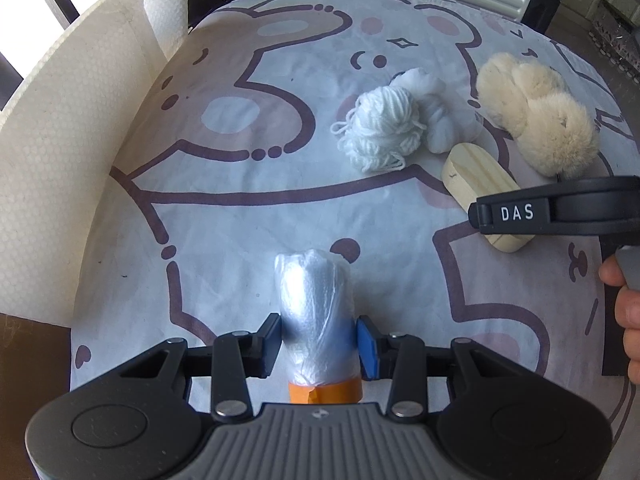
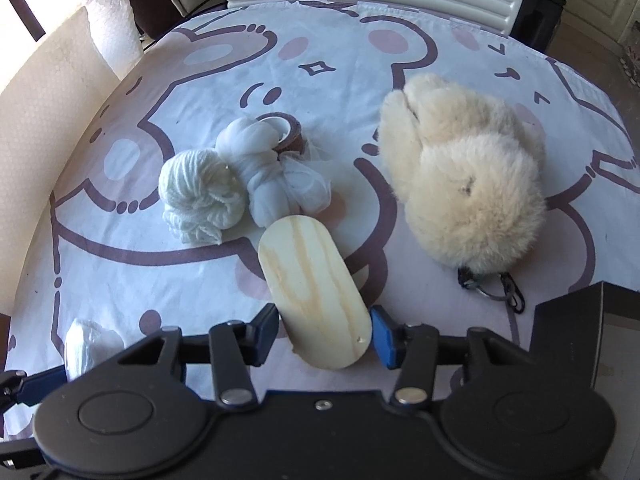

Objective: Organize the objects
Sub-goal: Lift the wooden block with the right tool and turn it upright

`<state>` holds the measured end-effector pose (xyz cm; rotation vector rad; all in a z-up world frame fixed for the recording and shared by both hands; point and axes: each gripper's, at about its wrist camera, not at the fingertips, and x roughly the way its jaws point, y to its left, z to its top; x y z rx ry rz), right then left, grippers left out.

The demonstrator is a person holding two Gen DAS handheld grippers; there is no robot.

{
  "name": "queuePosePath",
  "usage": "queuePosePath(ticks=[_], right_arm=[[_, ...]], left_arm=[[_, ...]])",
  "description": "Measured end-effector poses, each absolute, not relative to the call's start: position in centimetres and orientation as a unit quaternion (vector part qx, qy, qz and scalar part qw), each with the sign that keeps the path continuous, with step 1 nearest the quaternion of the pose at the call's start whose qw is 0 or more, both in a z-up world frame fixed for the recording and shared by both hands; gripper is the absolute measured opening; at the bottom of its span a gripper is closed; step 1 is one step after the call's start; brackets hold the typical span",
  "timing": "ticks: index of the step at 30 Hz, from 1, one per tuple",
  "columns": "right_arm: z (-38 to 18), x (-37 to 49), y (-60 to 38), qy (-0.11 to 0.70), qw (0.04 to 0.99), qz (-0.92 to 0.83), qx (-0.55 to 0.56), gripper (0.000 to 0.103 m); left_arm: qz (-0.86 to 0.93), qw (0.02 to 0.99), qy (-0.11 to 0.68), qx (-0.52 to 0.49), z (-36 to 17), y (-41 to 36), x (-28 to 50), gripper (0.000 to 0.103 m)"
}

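Observation:
My left gripper [image 1: 320, 344] is shut on a roll of clear plastic film [image 1: 312, 292] with an orange band at its near end; the roll is gripped from both sides above the bear-print tablecloth [image 1: 240, 220]. Both pads of my right gripper [image 2: 324, 334] are shut against the sides of an oval wooden block [image 2: 308, 264] that lies near the cloth's front. In the left wrist view a black finger [image 1: 516, 214] of that gripper lies across the wooden block [image 1: 476, 176]. The film roll [image 2: 90, 344] also shows at the lower left of the right wrist view.
Beyond the block lie a white yarn ball [image 2: 200, 196], a knotted white cloth [image 2: 280, 172], a brown tape roll [image 2: 286, 132] and a cream plush toy [image 2: 468, 176] with a key clasp [image 2: 492, 284]. A honeycomb paper wall [image 1: 60, 160] lines the left edge. A hand [image 1: 628, 308] is at the right.

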<state>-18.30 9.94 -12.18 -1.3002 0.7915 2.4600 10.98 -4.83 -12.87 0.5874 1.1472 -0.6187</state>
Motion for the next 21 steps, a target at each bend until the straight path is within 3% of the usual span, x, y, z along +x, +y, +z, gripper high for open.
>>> queuePosePath(ticks=[21], right_arm=[[-12.4,-14.4,8.4,0.291,0.139,0.801,-0.504,0.049]], left_arm=[[-0.297,0.741,0.524,0.297,-13.9,-4.8,11.8,0.042]])
